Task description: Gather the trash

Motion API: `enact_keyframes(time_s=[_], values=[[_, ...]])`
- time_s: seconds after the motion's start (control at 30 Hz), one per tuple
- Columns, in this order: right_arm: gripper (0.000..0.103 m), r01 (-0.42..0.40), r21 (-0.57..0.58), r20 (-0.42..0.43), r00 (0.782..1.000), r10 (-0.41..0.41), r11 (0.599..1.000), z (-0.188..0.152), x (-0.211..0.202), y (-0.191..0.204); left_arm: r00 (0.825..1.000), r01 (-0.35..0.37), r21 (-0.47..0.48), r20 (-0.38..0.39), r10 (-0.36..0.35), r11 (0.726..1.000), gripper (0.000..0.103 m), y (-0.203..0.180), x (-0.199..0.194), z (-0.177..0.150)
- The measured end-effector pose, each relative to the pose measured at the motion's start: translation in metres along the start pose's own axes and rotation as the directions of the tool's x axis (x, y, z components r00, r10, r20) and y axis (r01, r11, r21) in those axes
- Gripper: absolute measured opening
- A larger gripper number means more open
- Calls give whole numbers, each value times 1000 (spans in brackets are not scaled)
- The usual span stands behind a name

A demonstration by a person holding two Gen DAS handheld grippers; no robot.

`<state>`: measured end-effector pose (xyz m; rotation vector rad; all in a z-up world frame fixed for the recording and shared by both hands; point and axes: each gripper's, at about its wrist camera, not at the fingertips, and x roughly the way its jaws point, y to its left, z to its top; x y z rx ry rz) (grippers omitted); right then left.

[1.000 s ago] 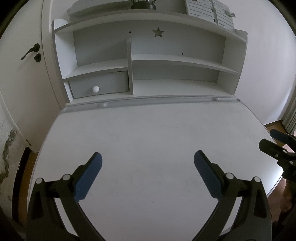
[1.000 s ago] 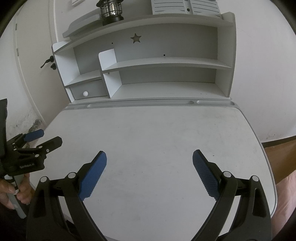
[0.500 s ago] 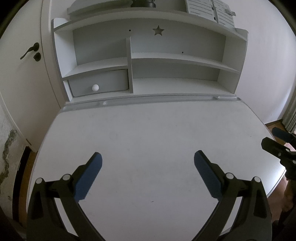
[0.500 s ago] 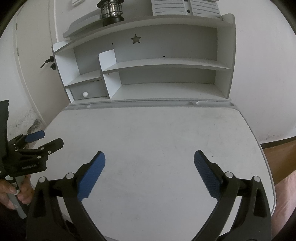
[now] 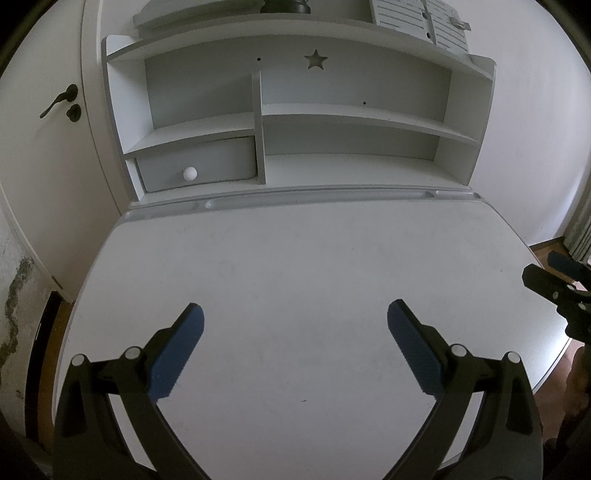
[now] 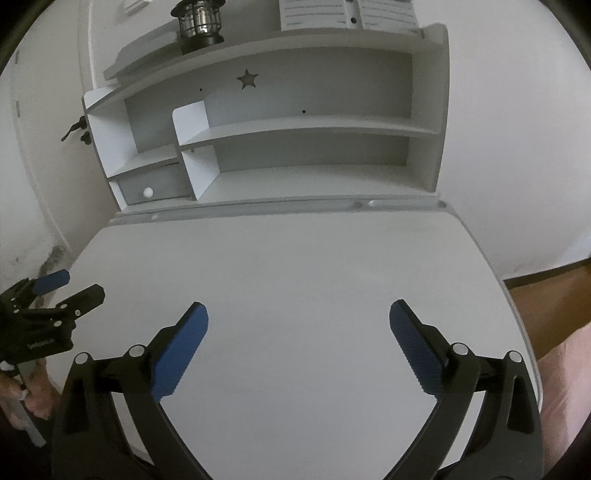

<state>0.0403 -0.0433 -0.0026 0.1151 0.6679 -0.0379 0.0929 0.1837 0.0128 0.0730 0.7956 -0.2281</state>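
No trash was visible on the desk (image 5: 295,266); handling cannot be judged. Left gripper (image 5: 295,347) and right gripper (image 6: 299,347) were spread, empty.

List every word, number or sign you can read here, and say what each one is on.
Star cut-out, a sign and no text: back panel of the shelf unit.
White print on the left tool body: too small to read.
Ruled lines on the binders on top of the shelf unit: no legible words.
Nothing else bears text.
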Motion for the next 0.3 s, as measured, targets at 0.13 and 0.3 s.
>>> enact_keyframes(time_s=[0.13,0.3], values=[[96,-5,4,-20,1000,5,1000,0,2,0,1000,2,0,-1,-2,1000,96,0,1,0],[96,-49,22,-48,998,50,999,-2,7,-2,1000,0,1,-1,0,1000,96,0,0,-1]])
